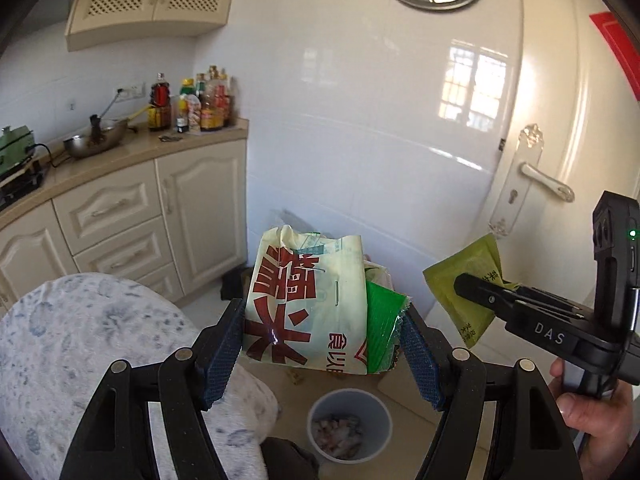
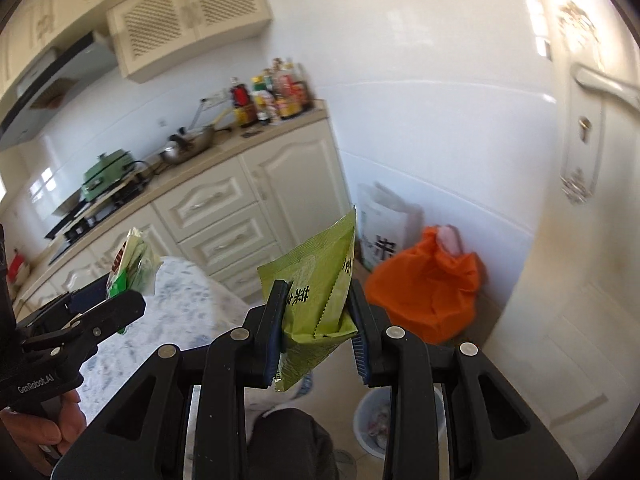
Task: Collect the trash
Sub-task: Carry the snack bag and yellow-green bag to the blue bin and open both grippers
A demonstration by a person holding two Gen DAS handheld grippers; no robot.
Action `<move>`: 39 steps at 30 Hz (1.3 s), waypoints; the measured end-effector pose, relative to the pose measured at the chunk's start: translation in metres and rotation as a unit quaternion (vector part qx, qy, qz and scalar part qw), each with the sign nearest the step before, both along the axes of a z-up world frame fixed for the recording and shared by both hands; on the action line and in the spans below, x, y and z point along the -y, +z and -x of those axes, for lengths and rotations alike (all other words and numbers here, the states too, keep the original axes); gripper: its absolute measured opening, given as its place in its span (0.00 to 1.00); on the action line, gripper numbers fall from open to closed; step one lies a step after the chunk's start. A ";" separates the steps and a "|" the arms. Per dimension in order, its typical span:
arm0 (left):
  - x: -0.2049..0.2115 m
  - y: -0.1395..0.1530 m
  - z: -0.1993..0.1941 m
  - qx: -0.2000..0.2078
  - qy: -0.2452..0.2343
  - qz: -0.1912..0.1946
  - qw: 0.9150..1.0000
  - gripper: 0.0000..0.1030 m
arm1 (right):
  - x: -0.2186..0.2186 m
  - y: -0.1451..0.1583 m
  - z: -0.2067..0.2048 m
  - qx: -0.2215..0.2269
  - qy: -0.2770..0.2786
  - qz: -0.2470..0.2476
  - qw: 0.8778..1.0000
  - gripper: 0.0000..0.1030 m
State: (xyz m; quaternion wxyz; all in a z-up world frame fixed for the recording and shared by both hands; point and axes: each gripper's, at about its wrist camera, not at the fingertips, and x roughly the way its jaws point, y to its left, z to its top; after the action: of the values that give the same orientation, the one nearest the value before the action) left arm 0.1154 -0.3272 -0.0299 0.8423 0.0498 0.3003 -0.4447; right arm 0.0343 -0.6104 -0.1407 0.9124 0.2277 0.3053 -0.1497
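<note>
Both grippers are loaded and held up in the air over the kitchen floor. Clamped between the blue pads of the left gripper [image 1: 322,344] is a bundle of wrappers: a cream bag [image 1: 304,300] printed with large red characters, with a bright green packet [image 1: 384,328] pressed against its right side, so the jaws stand fairly wide around the stack. On the other side, the right gripper [image 2: 316,312] pinches an olive-green sachet [image 2: 316,276] with black characters; its jaws stand narrow, the pads pressing the sachet's lower part while the top sticks up above the fingers. In the left wrist view that same sachet shows at the right, just beside the cream bag. A hand [image 1: 592,412] grips the right tool's handle there. Below both grippers, on the tan floor, a pale grey waste bin [image 1: 350,424] stands open with some scraps already in it. A round table under a blue-patterned white cloth [image 1: 80,360] lies to the left of the bin. Against the tiled wall sits an orange plastic bag [image 2: 428,292] beside a white paper bag [image 2: 384,220], near a cream door [image 2: 580,240].
</note>
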 end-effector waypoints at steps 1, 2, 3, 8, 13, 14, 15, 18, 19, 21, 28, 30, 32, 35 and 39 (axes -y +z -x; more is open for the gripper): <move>0.010 -0.005 0.002 -0.007 -0.011 -0.005 1.000 0.68 | 0.008 -0.007 0.004 -0.007 -0.009 -0.004 1.000 0.29; 0.021 -0.010 0.002 -0.013 -0.021 -0.010 1.000 0.68 | 0.016 -0.014 0.009 -0.013 -0.018 -0.008 1.000 0.29; 0.031 -0.017 0.005 -0.019 -0.032 -0.018 0.999 0.68 | 0.024 -0.022 0.013 -0.021 -0.026 -0.013 0.999 0.29; 0.087 -0.050 0.013 -0.055 -0.075 -0.058 0.994 0.68 | 0.052 -0.071 0.027 -0.064 -0.054 -0.046 0.995 0.29; 0.131 -0.087 0.017 -0.088 -0.091 -0.096 0.987 0.68 | 0.070 -0.120 0.027 -0.102 -0.065 -0.083 0.989 0.29; 0.142 -0.093 0.019 -0.094 -0.094 -0.102 0.986 0.68 | 0.073 -0.129 0.027 -0.108 -0.066 -0.090 0.988 0.29; 0.150 -0.098 0.016 -0.098 -0.097 -0.107 0.985 0.68 | 0.075 -0.138 0.026 -0.115 -0.068 -0.096 0.986 0.29; 0.180 -0.120 0.017 -0.108 -0.103 -0.127 0.980 0.68 | 0.084 -0.166 0.027 -0.131 -0.070 -0.115 0.982 0.29; 0.189 -0.130 0.016 -0.117 -0.105 -0.135 0.978 0.68 | 0.087 -0.176 0.026 -0.137 -0.070 -0.122 0.980 0.29; 0.210 -0.143 0.007 -0.131 -0.108 -0.149 0.974 0.68 | 0.090 -0.192 0.023 -0.145 -0.071 -0.132 0.978 0.29; 0.288 -0.232 -0.011 -0.172 -0.105 -0.219 0.955 0.68 | 0.105 -0.279 0.026 -0.179 -0.080 -0.179 0.964 0.30; 0.310 -0.263 -0.012 -0.192 -0.104 -0.237 0.947 0.68 | 0.111 -0.310 0.028 -0.193 -0.083 -0.194 0.958 0.30; 0.329 -0.293 -0.013 -0.202 -0.098 -0.260 0.939 0.68 | 0.116 -0.344 0.028 -0.209 -0.086 -0.217 0.950 0.30; 0.357 -0.336 -0.019 -0.217 -0.091 -0.282 0.930 0.70 | 0.124 -0.390 0.025 -0.224 -0.084 -0.244 0.940 0.30; 0.390 -0.391 -0.029 -0.238 -0.077 -0.327 0.911 0.73 | 0.134 -0.449 0.017 -0.247 -0.079 -0.274 0.926 0.36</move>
State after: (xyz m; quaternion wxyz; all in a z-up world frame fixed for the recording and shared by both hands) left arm 0.1448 -0.7168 -0.4204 0.6457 0.2380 0.6155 -0.3842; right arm 0.0174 -0.7444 -0.5893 0.6955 0.4481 0.5309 -0.1835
